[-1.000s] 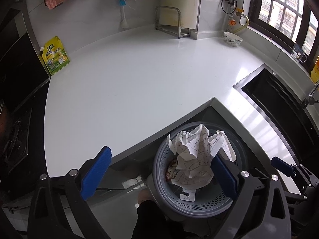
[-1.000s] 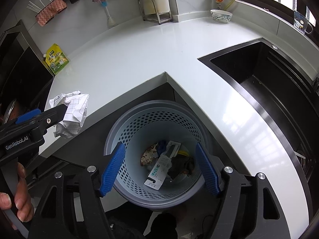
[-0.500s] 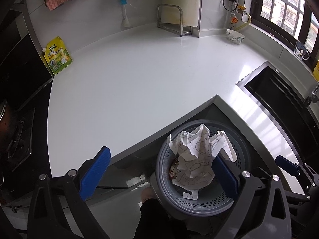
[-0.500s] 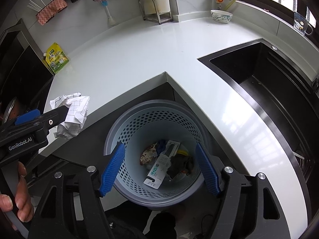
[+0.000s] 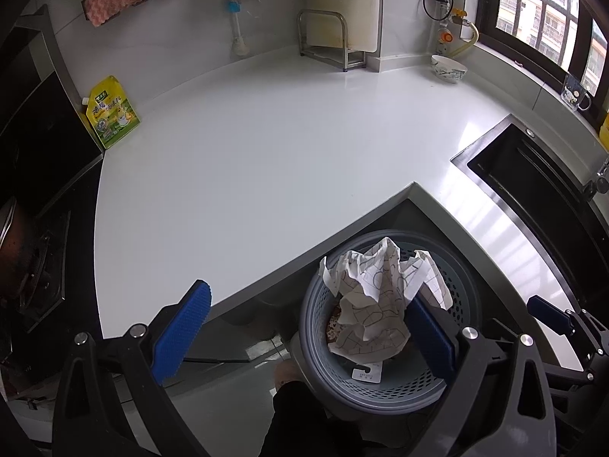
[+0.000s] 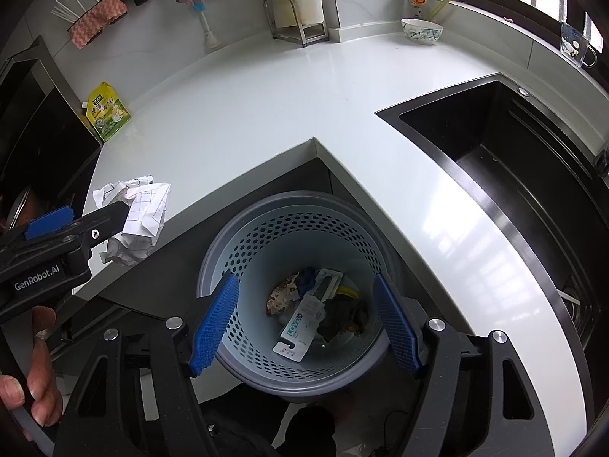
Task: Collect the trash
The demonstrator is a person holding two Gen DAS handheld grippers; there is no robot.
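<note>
My left gripper (image 5: 304, 327) stood spread wide, the crumpled paper (image 5: 377, 297) resting against its right finger alone, poised above the grey basket (image 5: 460, 289) below the counter's (image 5: 266, 152) inner corner. My right gripper (image 6: 304, 323) hung spread and empty over the same basket, touching nothing; packaging scraps (image 6: 308, 316) lay inside.

A white corner table (image 5: 266, 160) meets a tiled wall (image 5: 182, 34); a black sink (image 6: 514, 160) sits under a daylit window (image 5: 540, 11).
</note>
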